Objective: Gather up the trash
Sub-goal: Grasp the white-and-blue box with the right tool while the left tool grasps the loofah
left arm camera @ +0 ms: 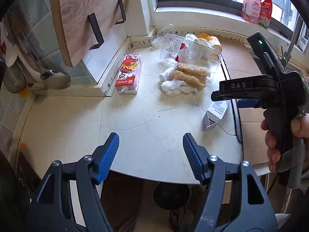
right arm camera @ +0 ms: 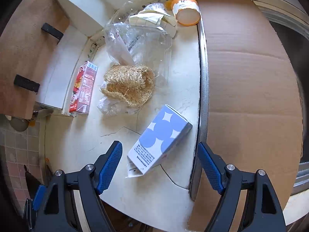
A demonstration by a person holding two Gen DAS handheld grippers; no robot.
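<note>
Up on the windowsill point(left arm camera: 212, 29) stand a pink detergent pouch point(left arm camera: 251, 5) and red spray bottle point(left arm camera: 266, 5), cardboard sheet point(right arm camera: 247, 73) flanking the cracked countertop point(left arm camera: 135, 125).

blue-white carton point(right arm camera: 160, 139) on its side; loofah point(right arm camera: 128, 85) atop crumpled plastic point(right arm camera: 135, 40).

Carton point(right arm camera: 161, 141): we see pale blue with white star shapes
Juice box point(left arm camera: 128, 73): we see pink and red cartoon print
Loofah point(right arm camera: 128, 86): straw tan
Cup point(right arm camera: 186, 9): orange, white label
Pads point(left arm camera: 108, 156): ribbed blue
</note>
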